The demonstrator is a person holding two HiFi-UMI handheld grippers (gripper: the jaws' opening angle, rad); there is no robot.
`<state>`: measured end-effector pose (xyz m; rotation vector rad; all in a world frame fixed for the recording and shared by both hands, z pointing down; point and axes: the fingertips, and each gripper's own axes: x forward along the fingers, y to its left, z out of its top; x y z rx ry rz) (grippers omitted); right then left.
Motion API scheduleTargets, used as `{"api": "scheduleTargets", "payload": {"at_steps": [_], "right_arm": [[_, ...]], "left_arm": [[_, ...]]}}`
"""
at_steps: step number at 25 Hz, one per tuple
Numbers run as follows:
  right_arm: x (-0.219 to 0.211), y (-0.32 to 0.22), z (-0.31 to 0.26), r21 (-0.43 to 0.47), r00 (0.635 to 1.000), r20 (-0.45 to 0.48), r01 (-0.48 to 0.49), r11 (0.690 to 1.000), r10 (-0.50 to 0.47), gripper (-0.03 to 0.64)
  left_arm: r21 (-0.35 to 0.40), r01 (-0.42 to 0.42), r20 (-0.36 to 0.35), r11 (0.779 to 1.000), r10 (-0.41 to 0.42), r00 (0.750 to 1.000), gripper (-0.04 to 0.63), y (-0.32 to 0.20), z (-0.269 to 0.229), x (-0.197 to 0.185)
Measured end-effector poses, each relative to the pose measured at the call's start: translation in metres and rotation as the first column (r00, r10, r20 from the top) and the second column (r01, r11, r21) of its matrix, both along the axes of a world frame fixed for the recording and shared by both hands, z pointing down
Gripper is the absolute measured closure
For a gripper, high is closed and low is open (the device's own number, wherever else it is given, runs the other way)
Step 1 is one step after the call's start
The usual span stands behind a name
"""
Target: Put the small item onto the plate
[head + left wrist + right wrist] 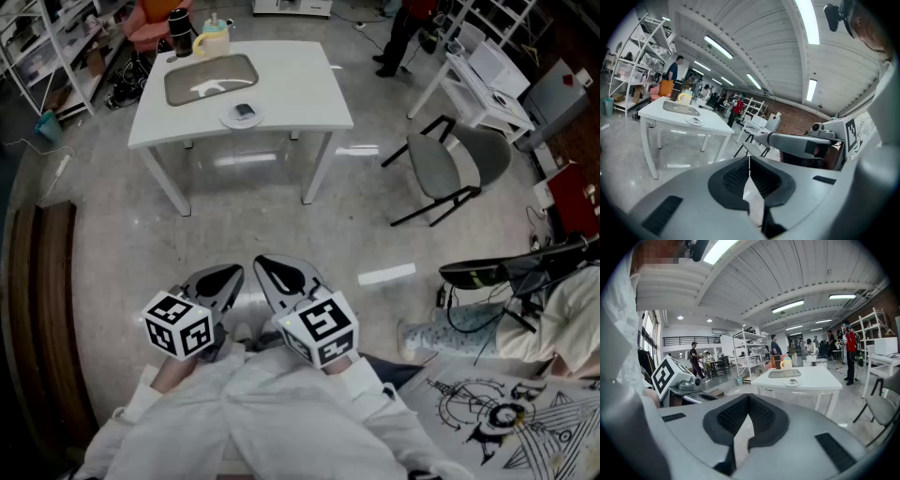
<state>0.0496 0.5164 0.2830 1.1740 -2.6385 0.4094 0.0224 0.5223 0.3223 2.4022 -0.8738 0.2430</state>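
Note:
A white table (281,89) stands a few steps ahead on the floor. Near its front edge is a small round plate (243,115) with a small dark item (245,111) lying on it. Both grippers are held low against the person's body, far from the table. The left gripper (218,279) and the right gripper (281,275) are shut with nothing between the jaws. The left gripper view shows its closed tip (749,160), with the plate (695,121) far off. The right gripper view shows its closed tip (748,399), with the plate (792,382) in the distance.
On the table are a grey tray (211,79), a yellow jug (213,39) and a dark cup (179,32). A folding chair (450,169) stands to the right, a wooden bench (37,309) to the left. A person (403,28) stands beyond; a seated leg (469,328) is near right.

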Motion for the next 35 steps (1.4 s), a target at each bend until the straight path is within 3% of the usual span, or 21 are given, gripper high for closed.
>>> {"api": "scheduleTargets", "payload": {"at_steps": [11,22,26,31,35], "right_arm": [[0.002,-0.010,0.004,0.020,0.999,0.023,-0.039,0.999,0.038,0.601],[-0.003,-0.010,0.005,-0.014,0.997,0.067,0.035,0.999,-0.034,0.601],[0.006,-0.013,0.010,-0.019,0.998,0.057,0.033,0.999,-0.032,0.601],[0.024,-0.015,0.012,-0.012,0.998,0.046,0.038,0.999,-0.037,0.600],[0.038,-0.009,0.023,-0.035,0.998,0.046,0.035,0.999,-0.033,0.600]], "left_arm": [[0.011,0.030,0.015,0.999,-0.030,0.999,0.580,-0.011,0.004,-0.006],[-0.011,0.090,0.020,0.996,-0.089,0.996,0.580,-0.021,0.005,-0.008],[-0.015,0.085,0.017,0.996,-0.085,0.996,0.580,-0.022,0.009,0.000],[-0.003,0.084,0.079,0.996,-0.084,0.993,0.580,-0.024,0.018,0.011],[-0.031,0.085,0.062,0.996,-0.083,0.995,0.580,-0.018,0.028,0.024]]}}
